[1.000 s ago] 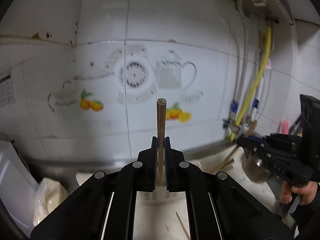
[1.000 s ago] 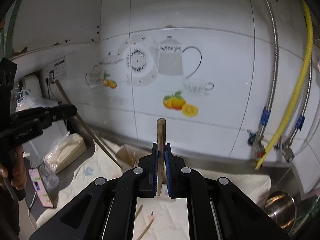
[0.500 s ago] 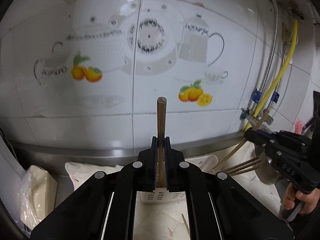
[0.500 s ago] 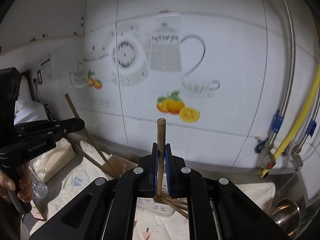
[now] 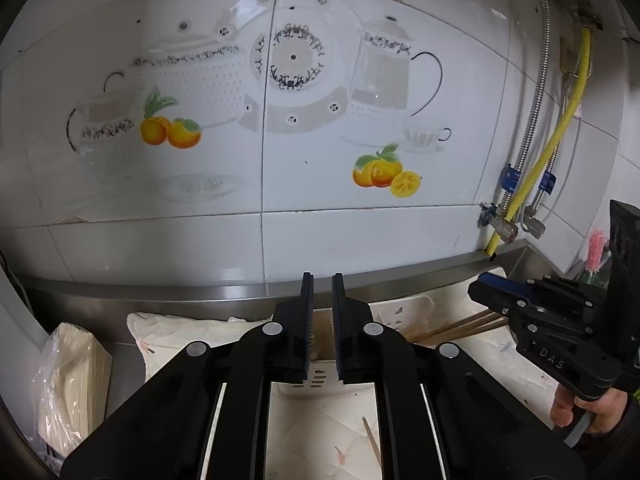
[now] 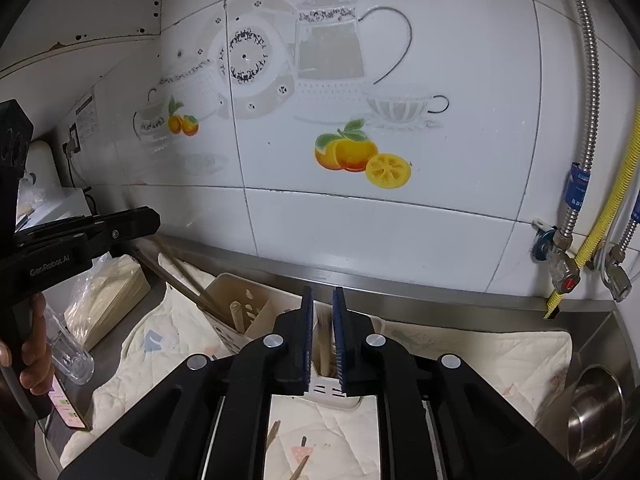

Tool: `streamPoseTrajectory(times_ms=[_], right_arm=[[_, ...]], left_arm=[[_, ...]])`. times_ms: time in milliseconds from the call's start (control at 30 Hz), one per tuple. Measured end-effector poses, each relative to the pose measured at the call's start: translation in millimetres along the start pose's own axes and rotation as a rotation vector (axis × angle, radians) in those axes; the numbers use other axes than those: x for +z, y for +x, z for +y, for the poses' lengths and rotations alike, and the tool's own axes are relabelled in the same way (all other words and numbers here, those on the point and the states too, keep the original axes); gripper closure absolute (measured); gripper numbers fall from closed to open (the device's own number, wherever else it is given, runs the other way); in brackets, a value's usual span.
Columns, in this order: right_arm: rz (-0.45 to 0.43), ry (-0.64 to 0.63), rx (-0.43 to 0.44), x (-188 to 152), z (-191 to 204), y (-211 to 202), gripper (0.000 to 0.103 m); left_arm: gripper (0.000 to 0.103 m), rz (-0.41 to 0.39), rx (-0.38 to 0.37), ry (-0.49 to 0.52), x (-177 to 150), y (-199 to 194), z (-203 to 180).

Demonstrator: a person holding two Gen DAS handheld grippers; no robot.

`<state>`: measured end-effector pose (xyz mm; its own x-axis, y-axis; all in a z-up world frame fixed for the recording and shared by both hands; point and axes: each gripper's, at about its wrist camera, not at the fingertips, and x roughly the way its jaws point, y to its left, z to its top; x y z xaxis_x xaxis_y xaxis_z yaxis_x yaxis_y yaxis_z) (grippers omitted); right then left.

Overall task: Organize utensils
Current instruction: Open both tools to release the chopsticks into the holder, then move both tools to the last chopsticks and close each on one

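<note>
- Tiled wall (image 5: 280,208): glossy white ceramic with teapot and orange decals, fills the upper two thirds of both views. Steel counter lip runs along its base.
- Quilted cloth (image 6: 480,352): soft, creased, printed, covers the counter across the lower frame. Expect utensils to settle into it, not slide.
- Utensil caddy (image 6: 224,284): cream plastic, rigid, slotted walls, divided compartments, lower centre of the right wrist view. Light, I'd guess it shifts if you bump it.
- Left gripper (image 5: 322,328): jaws slightly apart, narrow gap, nothing between them.
- Right gripper (image 6: 322,340): same, narrow gap, empty, sitting right over the caddy.
- Chopsticks (image 6: 238,314): brown wood, round, stiff, light. One stands in the caddy's left compartment, others lean out over its rim. Pads are ribbed, so slip should be low. Judgement: pinch mid-shaft or the upper third, not the tip.
- Loose sticks (image 5: 372,442): thin, lying flat on the cloth at lower centre. Likely harder to pick; come in low and across the shaft.
</note>
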<state>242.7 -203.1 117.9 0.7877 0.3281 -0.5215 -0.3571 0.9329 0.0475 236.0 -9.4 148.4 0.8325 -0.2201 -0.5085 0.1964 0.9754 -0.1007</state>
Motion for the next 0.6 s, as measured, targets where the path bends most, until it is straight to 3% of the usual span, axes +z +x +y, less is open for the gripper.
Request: streamPoseTrajectory(times_ms=[100, 233, 333, 600], right_arm=[[-0.019, -0.005, -0.006, -1, 2, -11, 0.080], [-0.040, -0.012, -0.009, -6, 5, -29, 0.074], [-0.046, -0.016, -0.005, -17, 10, -42, 0.069], [-0.023, -0.043, -0.013, -72, 30, -66, 0.057]], left_arm=[[0.078, -0.021, 0.005, 0.000, -1, -11, -1], [0.077, -0.043, 0.000, 0.000, -7, -28, -4], [0.071, -0.059, 0.002, 0.001, -17, -43, -6], [0.055, -0.055, -0.003, -0.008, -67, -75, -12]])
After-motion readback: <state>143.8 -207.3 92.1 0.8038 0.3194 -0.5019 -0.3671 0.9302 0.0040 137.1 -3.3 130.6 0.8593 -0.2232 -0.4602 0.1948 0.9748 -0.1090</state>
